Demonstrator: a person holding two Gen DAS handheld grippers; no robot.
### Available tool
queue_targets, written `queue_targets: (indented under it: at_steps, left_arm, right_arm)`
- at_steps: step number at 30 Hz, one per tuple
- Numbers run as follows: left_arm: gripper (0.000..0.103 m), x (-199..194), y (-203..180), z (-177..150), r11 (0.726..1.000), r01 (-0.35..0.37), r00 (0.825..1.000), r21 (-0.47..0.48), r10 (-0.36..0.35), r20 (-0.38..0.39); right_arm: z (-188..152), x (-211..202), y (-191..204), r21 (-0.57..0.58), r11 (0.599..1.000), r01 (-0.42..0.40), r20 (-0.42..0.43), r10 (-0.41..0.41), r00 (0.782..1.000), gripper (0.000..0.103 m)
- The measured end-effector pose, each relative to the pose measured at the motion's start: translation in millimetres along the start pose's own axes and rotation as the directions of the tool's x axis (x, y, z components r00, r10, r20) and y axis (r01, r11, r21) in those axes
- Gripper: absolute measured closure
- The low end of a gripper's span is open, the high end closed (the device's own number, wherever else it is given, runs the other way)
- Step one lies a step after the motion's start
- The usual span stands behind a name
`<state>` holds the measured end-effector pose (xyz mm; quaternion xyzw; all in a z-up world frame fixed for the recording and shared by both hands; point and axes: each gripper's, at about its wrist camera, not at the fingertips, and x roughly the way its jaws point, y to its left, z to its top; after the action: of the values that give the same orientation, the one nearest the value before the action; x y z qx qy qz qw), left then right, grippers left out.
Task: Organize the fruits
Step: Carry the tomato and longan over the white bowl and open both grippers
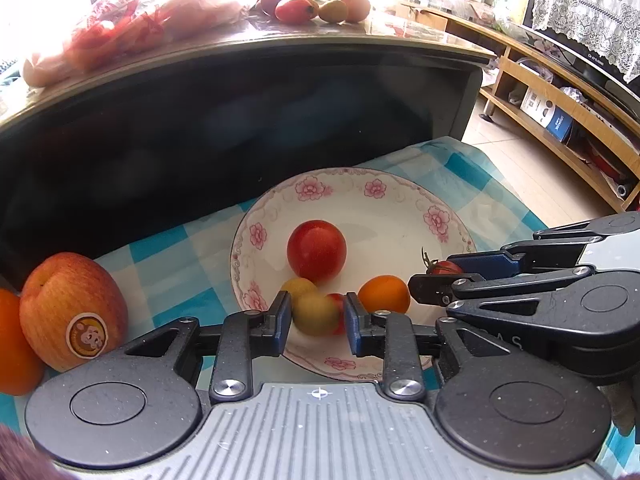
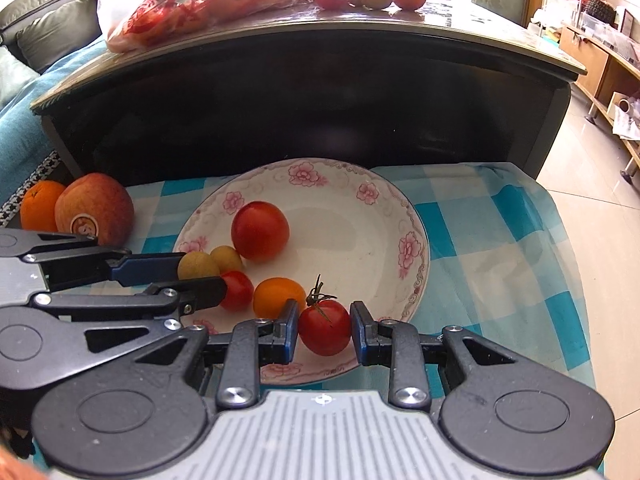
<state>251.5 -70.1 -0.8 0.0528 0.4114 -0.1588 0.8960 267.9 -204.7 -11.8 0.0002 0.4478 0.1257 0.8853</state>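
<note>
Over the flowered plate (image 2: pixel 412 248) on the checked cloth (image 2: pixel 500 248), the right gripper (image 2: pixel 324 330) has its fingers closed around a stemmed tomato (image 2: pixel 324 330), while the left gripper (image 1: pixel 316 316) clasps a yellow-green fruit (image 1: pixel 314 314). On the plate also lie a big red fruit (image 1: pixel 316 251), a small orange one (image 1: pixel 384 294), another yellow-green one (image 2: pixel 227 258) and a small red one (image 2: pixel 238 290). Left of the plate, on the cloth, an apple (image 1: pixel 72 310) with a sticker touches an orange (image 1: pixel 12 344).

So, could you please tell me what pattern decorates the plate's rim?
Pink flowers on the round white ceramic plate, clearest in the right wrist view.
</note>
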Motion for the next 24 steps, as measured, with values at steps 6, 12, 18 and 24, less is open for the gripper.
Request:
queue_targets:
  at_steps: [6,12,18,24]
  left_arm:
    - [0.059,-7,2,3,1.000,0.002,1.000,-0.009,-0.002,0.018]
    - [0.057,-17,5,8,1.000,0.001,0.999,-0.023,0.000,0.041]
    - [0.056,-27,6,10,1.000,0.000,0.998,-0.022,0.001,0.056]
    - [0.054,-36,6,5,1.000,0.000,0.998,-0.022,0.001,0.060]
  right_arm:
    - [2,-2,-3,0.019,1.000,-0.001,0.015,0.001,1.000,0.071]
    - [7,-11,-3,0.029,1.000,0.003,0.042,-0.004,0.999,0.071]
    - [14,-25,-4,0.046,0.999,-0.001,0.076,-0.002,0.997,0.071]
    - [13,-35,-1,0.046,0.999,-0.007,0.087,0.003,0.996,0.071]
